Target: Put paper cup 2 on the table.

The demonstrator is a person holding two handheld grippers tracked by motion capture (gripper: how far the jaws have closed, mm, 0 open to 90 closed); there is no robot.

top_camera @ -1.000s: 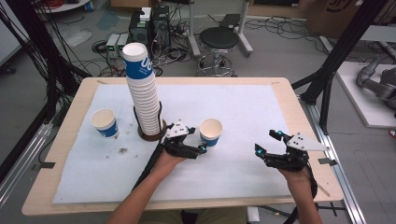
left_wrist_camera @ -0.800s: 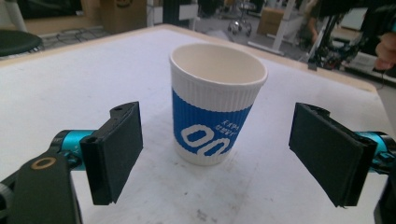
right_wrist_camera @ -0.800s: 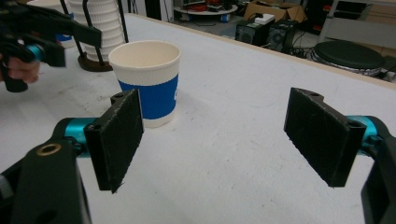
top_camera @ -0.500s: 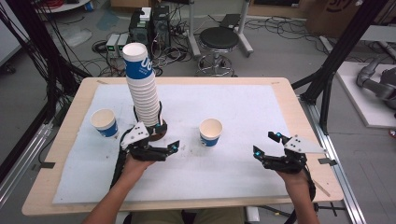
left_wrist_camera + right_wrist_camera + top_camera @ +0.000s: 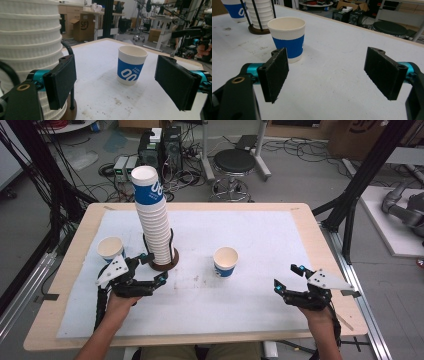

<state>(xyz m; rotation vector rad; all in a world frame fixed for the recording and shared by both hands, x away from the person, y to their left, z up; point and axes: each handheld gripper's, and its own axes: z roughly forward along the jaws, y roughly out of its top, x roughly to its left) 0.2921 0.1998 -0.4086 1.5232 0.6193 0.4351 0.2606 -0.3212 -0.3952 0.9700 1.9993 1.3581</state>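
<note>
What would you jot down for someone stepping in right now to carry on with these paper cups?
Left claw: open, empty, beside the base of the cup stack.
Right claw: open, empty, low over the table's near right part.
Cups: tall stack on its stand; one loose cup upright mid-table; another loose cup upright left of the stack.
Done: nothing gripped at present.
Left: probably pick up each loose cup and add it to the stack.
</note>
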